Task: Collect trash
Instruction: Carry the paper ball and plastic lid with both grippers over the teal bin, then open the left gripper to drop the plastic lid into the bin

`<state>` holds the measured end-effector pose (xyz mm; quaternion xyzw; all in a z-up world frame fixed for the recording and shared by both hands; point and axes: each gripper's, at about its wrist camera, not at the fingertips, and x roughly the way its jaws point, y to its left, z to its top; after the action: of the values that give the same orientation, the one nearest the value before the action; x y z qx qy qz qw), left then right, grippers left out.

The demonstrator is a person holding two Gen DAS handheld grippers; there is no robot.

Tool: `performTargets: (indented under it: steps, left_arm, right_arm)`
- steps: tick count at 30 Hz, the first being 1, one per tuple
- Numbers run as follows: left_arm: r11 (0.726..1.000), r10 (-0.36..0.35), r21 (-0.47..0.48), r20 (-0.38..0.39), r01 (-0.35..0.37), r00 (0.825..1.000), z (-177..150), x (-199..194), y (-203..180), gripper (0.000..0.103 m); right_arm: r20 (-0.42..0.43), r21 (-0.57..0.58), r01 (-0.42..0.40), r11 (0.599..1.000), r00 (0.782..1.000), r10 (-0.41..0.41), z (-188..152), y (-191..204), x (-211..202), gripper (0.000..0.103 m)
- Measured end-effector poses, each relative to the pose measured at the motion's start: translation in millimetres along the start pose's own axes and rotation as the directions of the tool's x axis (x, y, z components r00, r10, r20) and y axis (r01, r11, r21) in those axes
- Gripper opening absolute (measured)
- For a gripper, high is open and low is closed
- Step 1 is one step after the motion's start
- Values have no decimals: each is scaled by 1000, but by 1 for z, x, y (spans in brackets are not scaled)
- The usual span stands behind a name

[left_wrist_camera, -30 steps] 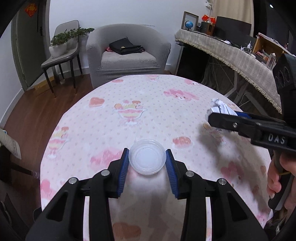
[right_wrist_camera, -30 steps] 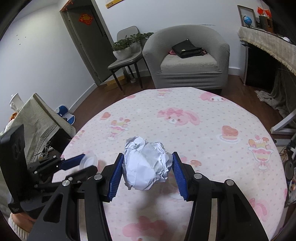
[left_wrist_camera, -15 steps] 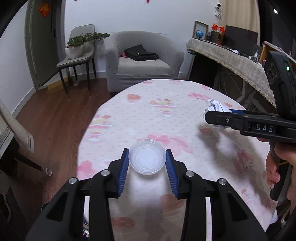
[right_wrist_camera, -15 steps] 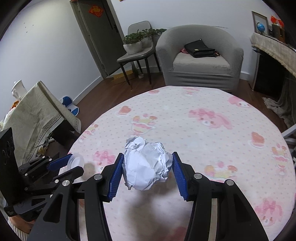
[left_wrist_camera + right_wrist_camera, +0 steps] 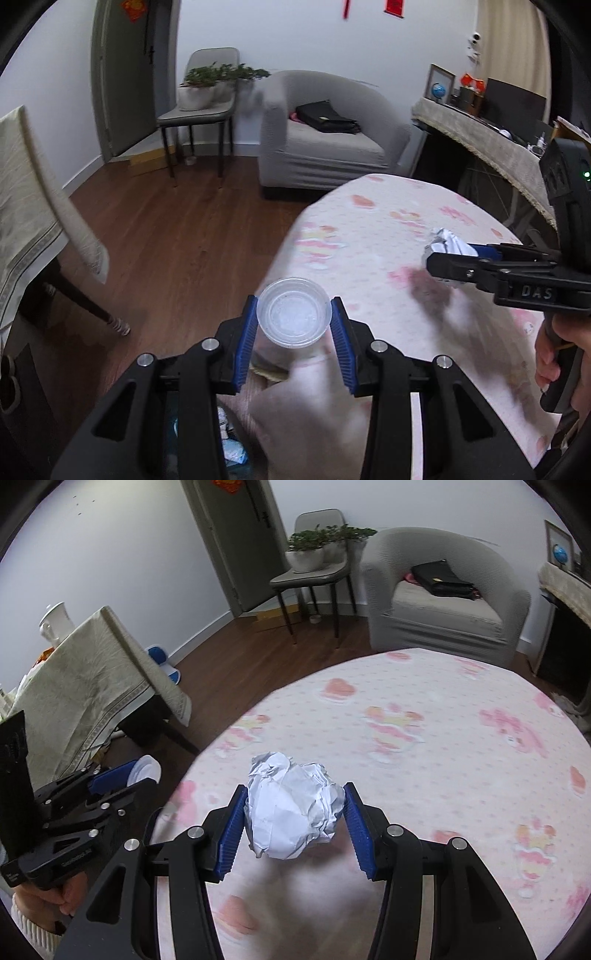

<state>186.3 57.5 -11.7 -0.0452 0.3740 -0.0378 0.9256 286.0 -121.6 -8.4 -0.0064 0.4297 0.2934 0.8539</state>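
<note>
Two grippers, each carrying one piece of trash at the edge of the round table (image 5: 443, 738).

Low in the left wrist frame, the left gripper (image 5: 294, 325) clamps a clear plastic cup (image 5: 294, 312) between its blue pads, the cup's open mouth facing the camera, its axis pointing away toward the table edge and wooden floor (image 5: 177, 251). Low centre in the right wrist frame, the right gripper (image 5: 295, 819) pinches a crumpled paper ball (image 5: 291, 808), roughly round with no clear long axis, above the pink cloth. Motion blur softens the cloth, so the height there is uncertain.
</note>
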Motion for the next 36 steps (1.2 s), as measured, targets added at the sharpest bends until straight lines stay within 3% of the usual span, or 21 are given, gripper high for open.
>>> performTargets:
  steps: [13, 22, 29, 36]
  left_arm:
    - [997, 43, -56, -69, -47, 997, -30, -5, 63, 42]
    - [990, 56, -120, -160, -76, 986, -65, 1, 108, 42]
    - [984, 57, -152, -241, -96, 969, -93, 15, 130, 42]
    - [974, 28, -203, -349, -104, 937, -131, 37, 156, 42]
  right_arm:
    - [-24, -81, -66, 994, 998, 65, 11, 72, 28, 53]
    - [-62, -159, -119, 980, 992, 110, 10, 131, 55, 53]
    - [-107, -197, -135, 971, 988, 116, 3, 159, 76, 53]
    - [-135, -208, -158, 965, 982, 131, -1, 181, 96, 53]
